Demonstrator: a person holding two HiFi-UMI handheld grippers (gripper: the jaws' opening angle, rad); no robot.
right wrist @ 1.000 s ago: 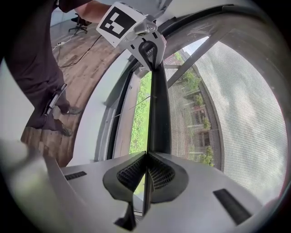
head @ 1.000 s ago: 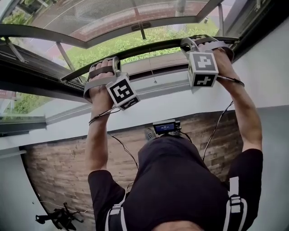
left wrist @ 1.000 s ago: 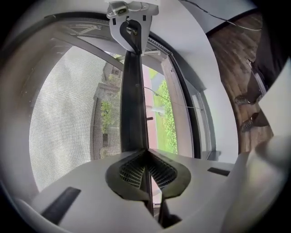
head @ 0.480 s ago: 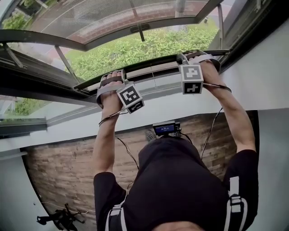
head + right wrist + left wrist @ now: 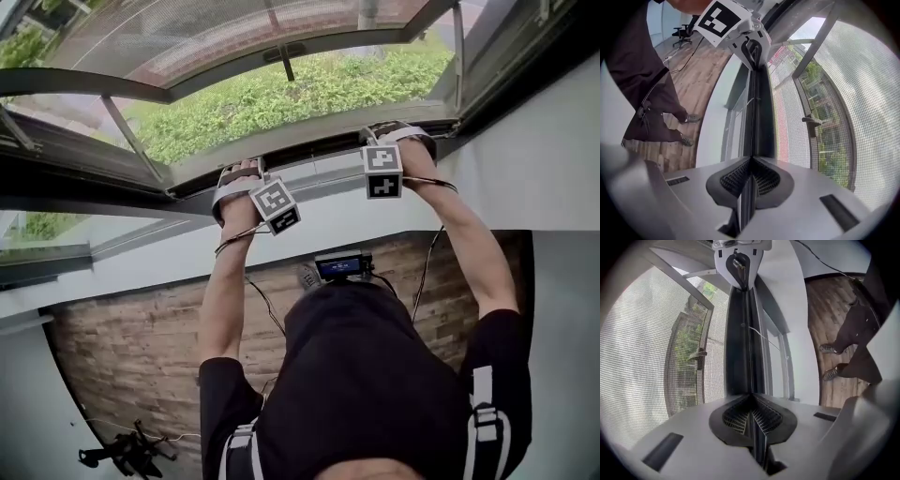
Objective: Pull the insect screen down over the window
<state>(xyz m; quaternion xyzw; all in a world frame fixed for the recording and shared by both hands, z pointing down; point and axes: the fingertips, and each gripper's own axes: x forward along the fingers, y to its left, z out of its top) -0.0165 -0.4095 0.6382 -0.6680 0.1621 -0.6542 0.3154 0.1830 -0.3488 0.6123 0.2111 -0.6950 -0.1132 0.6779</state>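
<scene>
The insect screen's grey mesh (image 5: pixel 187 37) hangs over the window opening. Its dark bottom bar (image 5: pixel 309 153) lies just above the white sill. My left gripper (image 5: pixel 240 173) is shut on the bar's left part and my right gripper (image 5: pixel 390 133) on its right part. In the left gripper view the jaws (image 5: pixel 752 404) pinch the bar's thin rib, and the bar (image 5: pixel 740 348) runs up to the other gripper (image 5: pixel 739 258). The right gripper view shows the same: jaws (image 5: pixel 750 171) closed on the rib, the bar (image 5: pixel 757 112) ahead, mesh (image 5: pixel 862 93) to its right.
Beyond the mesh an open casement carries a handle (image 5: pixel 811 121) over green shrubs. The white sill and wall (image 5: pixel 309 211) lie below the bar. A wooden floor (image 5: pixel 122 356) stretches under the person, with a dark chair (image 5: pixel 122 450) at lower left.
Both grippers have come down together with the screen's bar held in them. The bar went from mid-opening to just above the sill, and more mesh now covers the window.
</scene>
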